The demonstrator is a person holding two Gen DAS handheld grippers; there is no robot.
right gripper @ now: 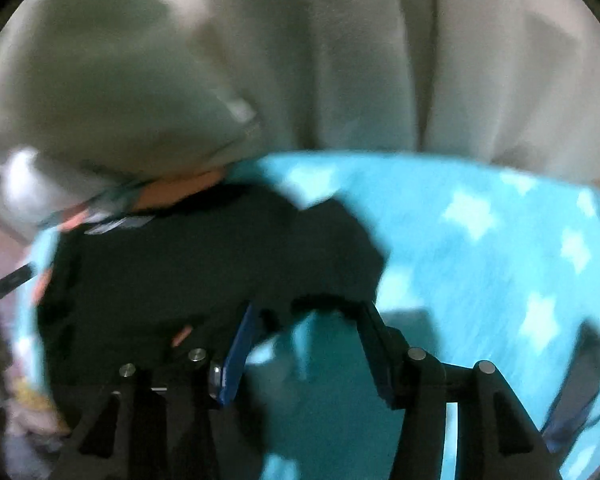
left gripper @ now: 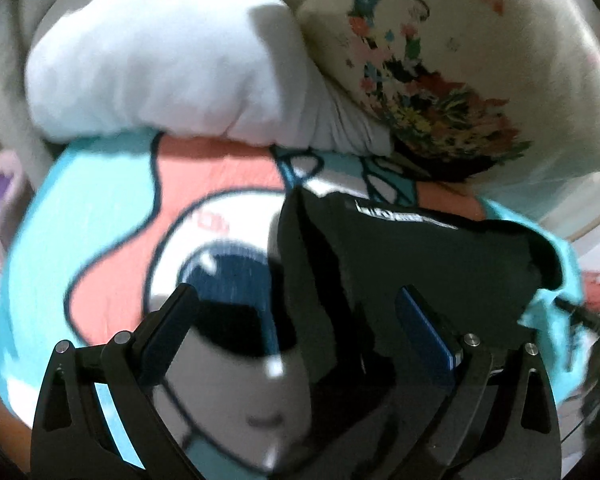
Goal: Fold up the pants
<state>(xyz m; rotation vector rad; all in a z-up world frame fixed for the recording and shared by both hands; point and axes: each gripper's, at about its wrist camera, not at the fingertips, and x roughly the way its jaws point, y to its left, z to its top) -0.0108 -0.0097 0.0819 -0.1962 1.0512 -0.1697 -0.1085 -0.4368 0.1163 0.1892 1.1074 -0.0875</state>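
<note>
Left wrist view: the left gripper (left gripper: 296, 316) hangs spread wide over black pants (left gripper: 400, 264), rumpled and bearing a small white label, lying ahead on a turquoise cartoon blanket (left gripper: 80, 220). Right gripper (right gripper: 306, 328), fingers apart, hovers at the pants' (right gripper: 188, 264) edge; white pillow (left gripper: 160, 64) beyond.

Motion blur smears my right view; the black pants (right gripper: 204, 256) run under my gripper frames, lower edge unseen.
</note>
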